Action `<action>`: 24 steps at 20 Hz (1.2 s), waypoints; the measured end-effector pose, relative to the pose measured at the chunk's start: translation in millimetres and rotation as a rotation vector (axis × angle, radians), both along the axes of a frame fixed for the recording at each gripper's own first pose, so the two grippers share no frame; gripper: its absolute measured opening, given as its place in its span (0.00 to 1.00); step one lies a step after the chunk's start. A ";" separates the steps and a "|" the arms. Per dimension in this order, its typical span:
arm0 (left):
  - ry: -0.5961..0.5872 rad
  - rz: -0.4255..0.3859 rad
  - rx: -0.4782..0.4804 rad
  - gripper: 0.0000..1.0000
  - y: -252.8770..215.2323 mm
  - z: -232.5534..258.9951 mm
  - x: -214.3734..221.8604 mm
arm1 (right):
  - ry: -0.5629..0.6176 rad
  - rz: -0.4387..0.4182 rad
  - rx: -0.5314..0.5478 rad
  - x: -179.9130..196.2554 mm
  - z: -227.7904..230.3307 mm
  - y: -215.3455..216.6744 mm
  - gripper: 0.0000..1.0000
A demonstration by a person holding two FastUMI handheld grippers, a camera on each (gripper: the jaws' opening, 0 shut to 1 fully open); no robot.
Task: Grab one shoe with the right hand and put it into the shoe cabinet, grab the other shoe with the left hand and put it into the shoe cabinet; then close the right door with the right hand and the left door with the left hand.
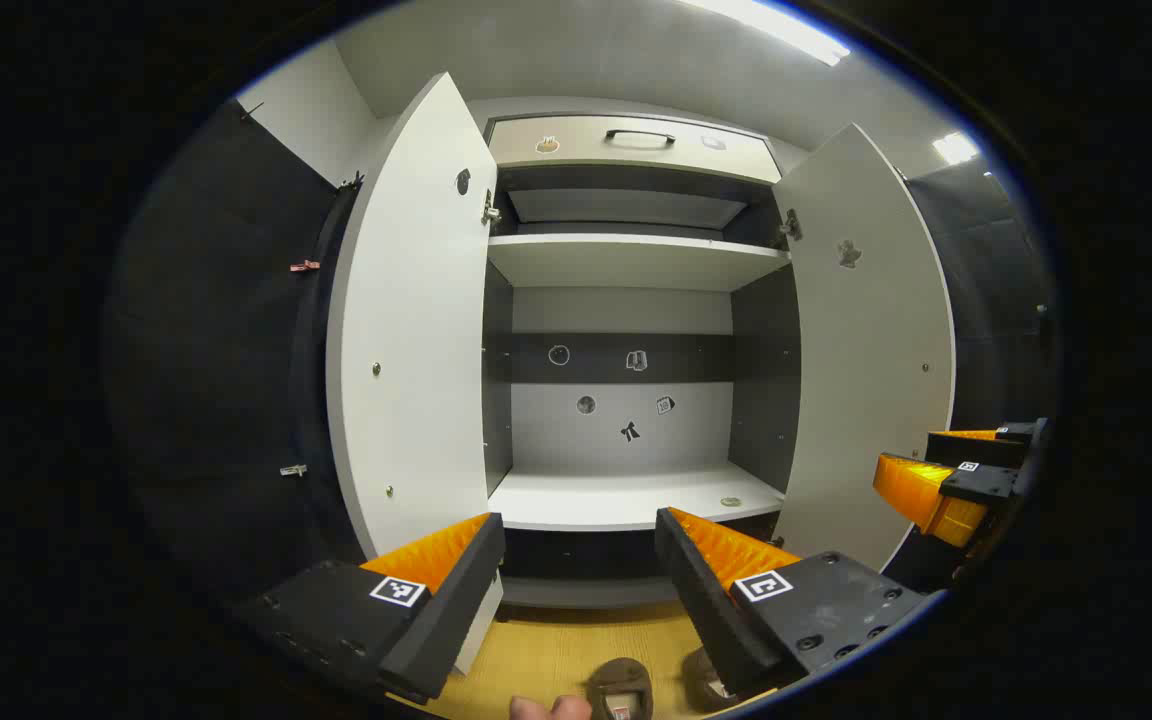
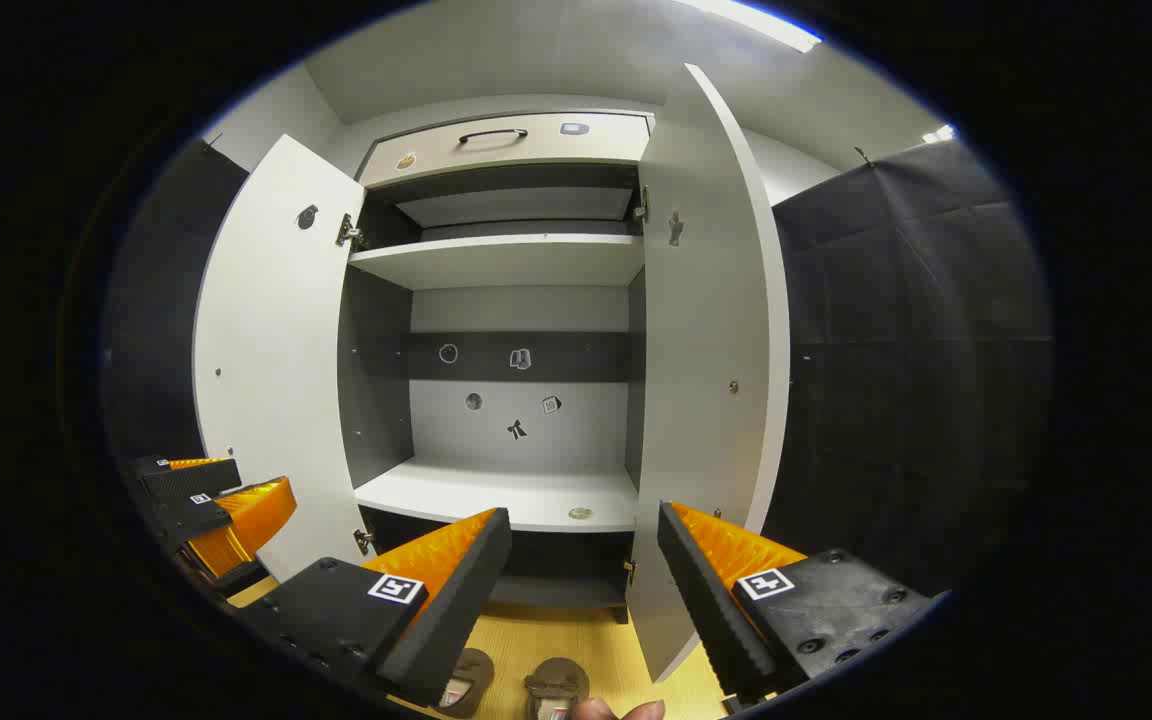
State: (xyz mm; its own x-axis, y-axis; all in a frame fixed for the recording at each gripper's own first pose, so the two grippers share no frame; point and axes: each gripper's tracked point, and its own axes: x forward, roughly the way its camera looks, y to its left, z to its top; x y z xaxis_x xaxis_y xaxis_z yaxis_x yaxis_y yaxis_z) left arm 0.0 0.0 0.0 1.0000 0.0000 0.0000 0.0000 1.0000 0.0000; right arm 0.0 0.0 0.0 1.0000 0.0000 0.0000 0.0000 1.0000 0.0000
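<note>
Facing the open shoe cabinet (image 1: 626, 330), left gripper (image 1: 581, 560) spread wide and empty, right gripper (image 2: 586, 560) likewise parted, two brown shoes (image 2: 556, 688) on the yellow floor (image 2: 576, 640) below them, both doors (image 1: 416, 320) swung outward.

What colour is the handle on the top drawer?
Black, on a pale drawer front; the handle shows best in the left gripper view.
</note>
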 end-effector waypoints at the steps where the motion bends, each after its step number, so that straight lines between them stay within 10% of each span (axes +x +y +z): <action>1: 0.001 0.000 -0.001 0.96 0.5 -0.1 0.1 | 0.001 0.002 0.000 0.1 0.7 1.1 0.98; 24: -0.019 0.043 0.007 0.96 17.9 2.9 -2.8 | 0.065 0.050 -0.007 -0.9 -34.3 19.9 0.98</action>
